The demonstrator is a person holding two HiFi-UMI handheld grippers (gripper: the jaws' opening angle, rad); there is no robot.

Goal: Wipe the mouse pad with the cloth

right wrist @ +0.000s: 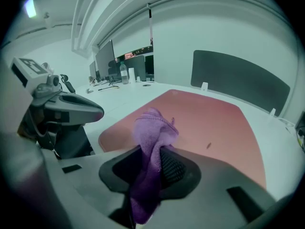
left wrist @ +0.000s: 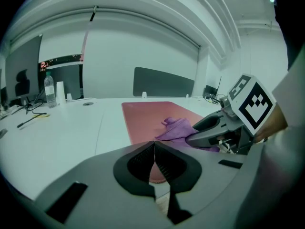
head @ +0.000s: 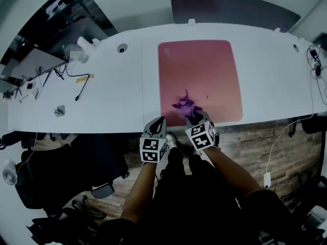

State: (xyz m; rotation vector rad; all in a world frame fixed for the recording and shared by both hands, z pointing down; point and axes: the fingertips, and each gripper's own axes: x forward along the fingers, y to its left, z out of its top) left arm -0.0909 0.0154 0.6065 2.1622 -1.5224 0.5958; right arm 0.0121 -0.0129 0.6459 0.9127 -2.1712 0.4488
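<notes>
A large pink mouse pad (head: 199,78) lies on the white table (head: 112,86); it also shows in the left gripper view (left wrist: 147,116) and the right gripper view (right wrist: 209,128). My right gripper (head: 193,117) is shut on a purple cloth (right wrist: 150,147), which bunches up over the pad's near edge (head: 184,103). The cloth (left wrist: 176,128) sticks out ahead of the right gripper (left wrist: 195,138) in the left gripper view. My left gripper (head: 158,122) hovers at the table's front edge, left of the pad's near corner, jaws shut on nothing (left wrist: 155,162). A small dark speck (right wrist: 208,146) sits on the pad.
A water bottle (left wrist: 49,90), monitors (left wrist: 21,73) and cables (head: 79,83) crowd the table's left end. A dark partition (head: 230,9) stands behind the table. More cables (head: 317,65) lie at the right end. Wood floor and a dark chair (head: 61,177) are below the front edge.
</notes>
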